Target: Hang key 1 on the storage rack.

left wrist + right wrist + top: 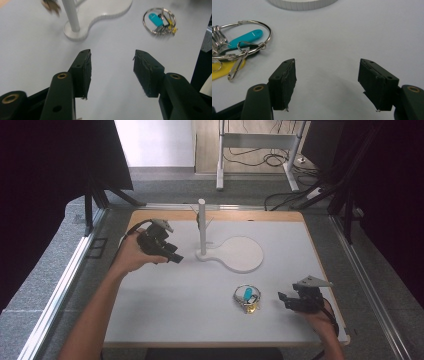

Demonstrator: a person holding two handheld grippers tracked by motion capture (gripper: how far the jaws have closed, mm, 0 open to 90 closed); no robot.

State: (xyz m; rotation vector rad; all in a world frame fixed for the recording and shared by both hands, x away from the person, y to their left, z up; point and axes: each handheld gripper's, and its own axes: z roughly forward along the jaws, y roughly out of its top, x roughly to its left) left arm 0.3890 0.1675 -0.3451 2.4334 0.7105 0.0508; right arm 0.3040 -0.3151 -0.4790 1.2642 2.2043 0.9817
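Observation:
A large metal key ring [247, 298] with a teal tag, a yellow tag and several small clips lies on the white table, right of centre near the front. In the left gripper view the key ring [160, 21] sits far ahead to the right; in the right gripper view the key ring [239, 42] lies just left of the jaws. A white stand [202, 227] with an upright post rises from a round-ended base [243, 253]; a small dark item hangs on its peg [198, 221]. My left gripper [176, 258] is open beside the post. My right gripper [283, 299] is open, right of the ring.
The white table top [165, 310] has a wooden edge along the back and right. Metal rails run along both sides. A desk frame and cables stand on the floor beyond the table.

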